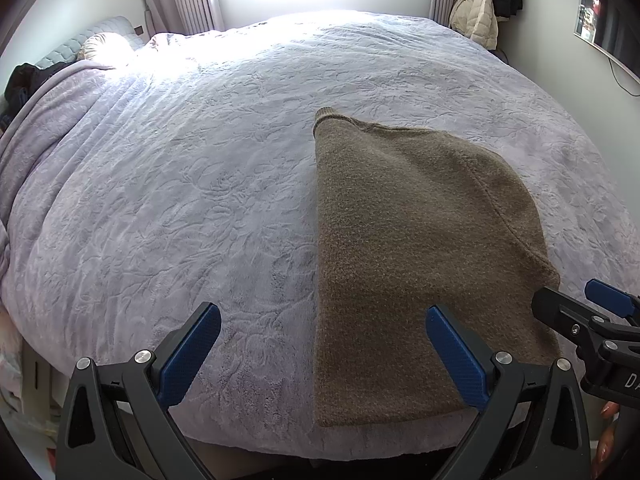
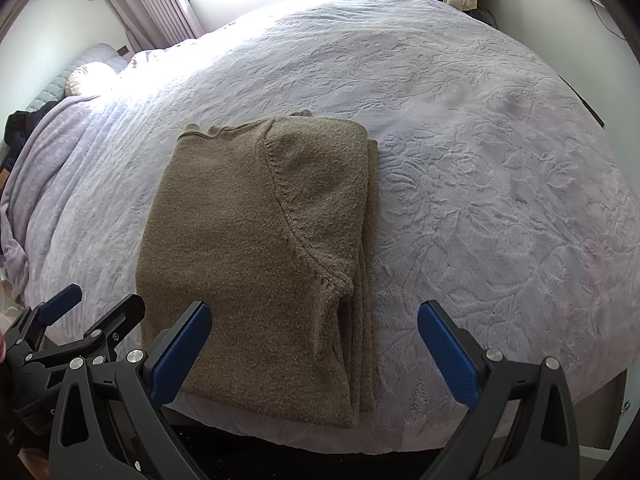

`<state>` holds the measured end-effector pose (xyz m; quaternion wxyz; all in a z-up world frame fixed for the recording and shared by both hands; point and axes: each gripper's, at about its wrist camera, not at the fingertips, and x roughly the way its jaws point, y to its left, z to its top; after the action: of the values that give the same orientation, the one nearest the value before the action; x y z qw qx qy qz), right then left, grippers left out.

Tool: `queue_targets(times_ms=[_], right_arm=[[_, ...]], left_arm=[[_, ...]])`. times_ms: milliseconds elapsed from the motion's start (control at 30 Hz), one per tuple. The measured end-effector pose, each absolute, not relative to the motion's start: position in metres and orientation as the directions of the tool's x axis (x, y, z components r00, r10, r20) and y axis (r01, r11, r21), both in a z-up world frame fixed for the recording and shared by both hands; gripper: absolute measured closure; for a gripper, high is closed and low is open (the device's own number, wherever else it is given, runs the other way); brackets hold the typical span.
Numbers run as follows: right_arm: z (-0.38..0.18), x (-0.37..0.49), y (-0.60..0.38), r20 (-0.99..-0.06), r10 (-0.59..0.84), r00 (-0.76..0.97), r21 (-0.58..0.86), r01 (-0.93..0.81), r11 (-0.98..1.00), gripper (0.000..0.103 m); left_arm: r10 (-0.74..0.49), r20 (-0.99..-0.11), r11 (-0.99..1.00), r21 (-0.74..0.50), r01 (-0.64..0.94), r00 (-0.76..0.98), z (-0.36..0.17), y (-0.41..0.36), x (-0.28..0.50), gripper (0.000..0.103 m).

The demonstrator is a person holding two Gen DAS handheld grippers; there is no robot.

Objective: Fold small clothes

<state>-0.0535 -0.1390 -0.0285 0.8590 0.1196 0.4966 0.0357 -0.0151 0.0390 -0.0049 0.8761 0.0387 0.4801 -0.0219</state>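
An olive-brown knit sweater (image 1: pixel 420 240) (image 2: pixel 260 240) lies folded lengthwise into a narrow stack near the front edge of the bed, its sleeve seam on top. My left gripper (image 1: pixel 322 314) hovers open over the sweater's left edge at the near end, with nothing between its blue pads. In the right wrist view my right gripper (image 2: pixel 314 308) is open above the sweater's near right edge, also holding nothing. Each gripper shows at the edge of the other's view: the right gripper (image 1: pixel 592 304) and the left gripper (image 2: pixel 105 298), both with jaws apart.
A lavender embossed blanket (image 1: pixel 200 180) (image 2: pixel 480 160) covers the whole bed. A pillow (image 1: pixel 104 46) and dark clothes (image 1: pixel 24 84) lie at the far left. Jackets (image 1: pixel 478 12) hang by the window at the back right. Fingers of a hand (image 1: pixel 608 412) show at the lower right.
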Motion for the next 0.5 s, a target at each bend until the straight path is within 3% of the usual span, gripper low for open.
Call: queue_targets(times_ms=[500], right_arm=[[-0.0286,-0.0578,-0.1366,-0.845,0.18,0.504,0.243,0.061,0.968,0.0]], left_arm=[[-0.002,-0.845,0.996,0.044,0.073,0.535,-0.0054,0.0375,-0.0167,0.0]])
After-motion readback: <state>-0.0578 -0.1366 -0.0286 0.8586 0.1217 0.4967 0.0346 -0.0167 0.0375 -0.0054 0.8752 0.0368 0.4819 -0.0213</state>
